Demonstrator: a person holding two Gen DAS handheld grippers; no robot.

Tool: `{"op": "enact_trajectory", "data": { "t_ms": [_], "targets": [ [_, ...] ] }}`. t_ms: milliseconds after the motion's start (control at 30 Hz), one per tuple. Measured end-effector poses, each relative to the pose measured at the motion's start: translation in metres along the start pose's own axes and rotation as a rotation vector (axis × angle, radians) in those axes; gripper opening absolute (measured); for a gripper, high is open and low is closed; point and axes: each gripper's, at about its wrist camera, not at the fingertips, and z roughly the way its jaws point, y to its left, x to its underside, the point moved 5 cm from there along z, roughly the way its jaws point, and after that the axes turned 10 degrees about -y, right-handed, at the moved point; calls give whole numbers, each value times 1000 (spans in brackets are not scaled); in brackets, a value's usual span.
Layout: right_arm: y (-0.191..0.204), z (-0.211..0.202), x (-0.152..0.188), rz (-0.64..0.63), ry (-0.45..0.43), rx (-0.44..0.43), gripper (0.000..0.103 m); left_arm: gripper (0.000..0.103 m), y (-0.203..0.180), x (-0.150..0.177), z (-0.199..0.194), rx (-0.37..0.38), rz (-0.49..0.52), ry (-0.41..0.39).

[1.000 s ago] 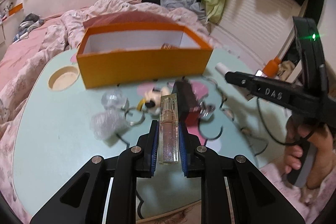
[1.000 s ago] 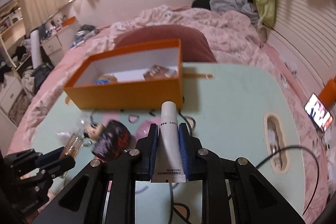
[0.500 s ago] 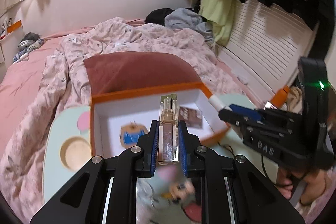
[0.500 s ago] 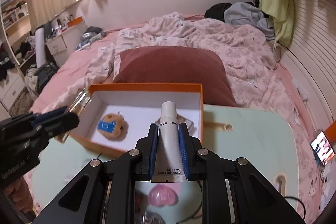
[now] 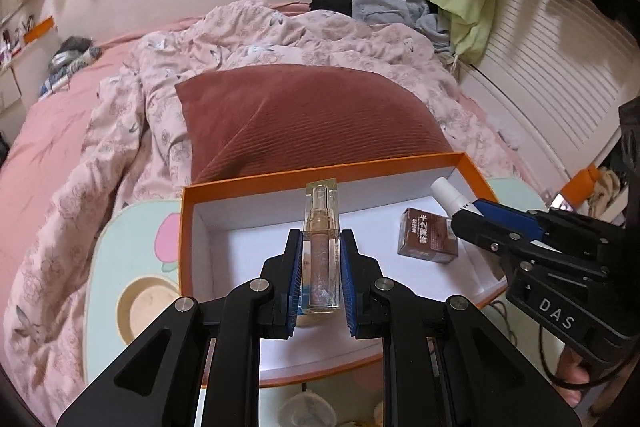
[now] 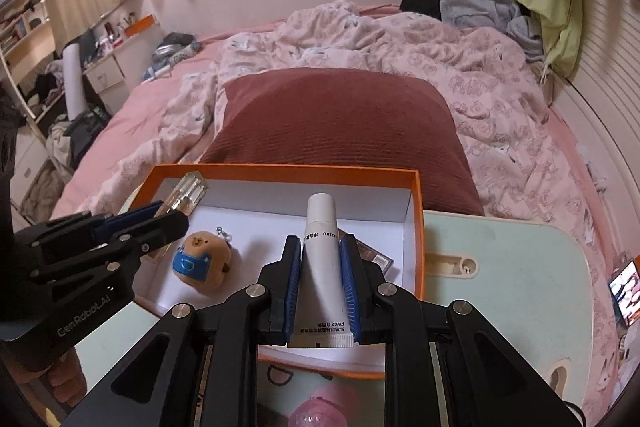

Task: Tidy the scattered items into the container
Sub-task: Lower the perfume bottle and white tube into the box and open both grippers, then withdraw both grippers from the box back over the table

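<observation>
A dark red pillow [image 5: 308, 119] is lying just behind the orange box [image 5: 320, 169], and a rumpled pink floral quilt [image 6: 440, 43] is spreading beyond the pillow. The box is sitting on a pale green table [image 6: 500, 267] with a slot cut into it right of the box. Nothing is standing between either tool and the box's open top.

The left gripper [image 5: 320, 275] is clamping a clear, square-sided glass bottle [image 5: 321, 247] with a pale pinkish filling and a clear cap; the bottle is hanging over the left half of the box. The right gripper [image 6: 322, 279] is squeezing a white tube [image 6: 322, 259], cap forward and crimped end toward the camera, with small print on its side; the tube is hovering over the right half of the box.

The box is showing orange walls and a white lining. Inside it, a brown bear charm [image 6: 202, 261] in blue overalls is lying toward the left, and a small brown packet [image 5: 427, 235] with white lettering is lying toward the right, partly hidden under the tube in the right wrist view.
</observation>
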Motion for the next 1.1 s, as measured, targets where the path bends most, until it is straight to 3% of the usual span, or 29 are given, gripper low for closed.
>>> {"op": "enact_trajectory", "data": {
  "t_ms": [67,167,233,500,567,633,700,900,1100],
  "targets": [
    [-3,1,-2,20,2,-3,20,24,3,-2,1,22,-50,1],
    [-7,-3,-5,58,1,-11,34,34,9,-5,-3,44,-103,-19],
    [-8,-10,-7,60,-22,-9,35,44,11,-5,-9,37,-101,-31],
    [-4,-63,8,63,-75,-37,36,45,7,9,-53,39,-64,-74],
    [-1,-84,22,44,-89,-36,39,49,3,21,-69,38,-42,-88],
    [3,-103,40,19,-98,-24,45,65,-3,36,-86,25,-2,-96],
    [5,-118,61,-17,-86,-1,50,68,-12,55,-102,9,36,-105],
    [-2,-130,129,-10,6,38,50,68,-31,120,-126,14,34,-59],
    [4,-120,168,-70,73,87,51,68,-31,159,-117,-71,25,-16]
  ]
}}
